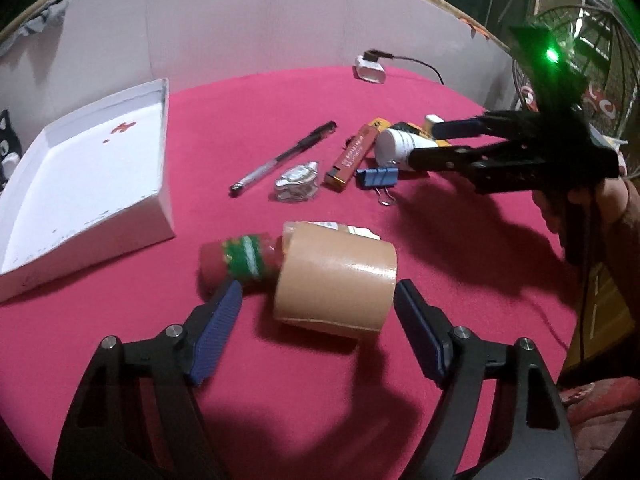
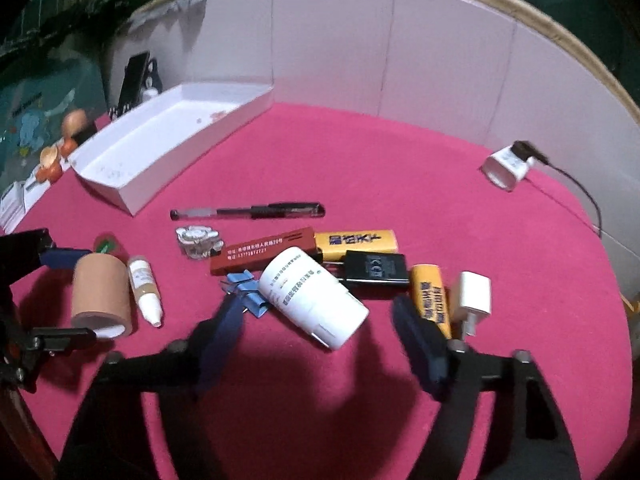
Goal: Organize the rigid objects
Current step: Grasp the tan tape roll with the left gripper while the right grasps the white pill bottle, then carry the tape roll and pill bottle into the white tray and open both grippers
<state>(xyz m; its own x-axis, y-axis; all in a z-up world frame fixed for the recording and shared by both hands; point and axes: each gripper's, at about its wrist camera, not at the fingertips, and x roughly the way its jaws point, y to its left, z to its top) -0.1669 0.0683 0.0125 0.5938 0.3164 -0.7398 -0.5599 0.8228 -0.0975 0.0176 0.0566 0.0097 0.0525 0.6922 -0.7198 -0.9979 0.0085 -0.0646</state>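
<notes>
A tan tape roll (image 1: 336,280) lies on the pink cloth, just ahead of and between the fingers of my open left gripper (image 1: 318,300); it also shows in the right wrist view (image 2: 100,296). A red and green tube (image 1: 240,258) lies against its left side. My open right gripper (image 2: 316,312) straddles a white pill bottle (image 2: 312,298) lying on its side. In the left wrist view that gripper (image 1: 424,142) reaches in from the right at the bottle (image 1: 400,146). An empty white tray (image 1: 86,184) stands at the left.
A black pen (image 2: 248,212), a clear trinket (image 2: 198,242), a red box (image 2: 264,250), a blue binder clip (image 2: 246,292), yellow lighters (image 2: 356,242), a black adapter (image 2: 376,270) and a white plug (image 2: 474,292) lie around the bottle. A white charger (image 2: 506,164) sits at the back.
</notes>
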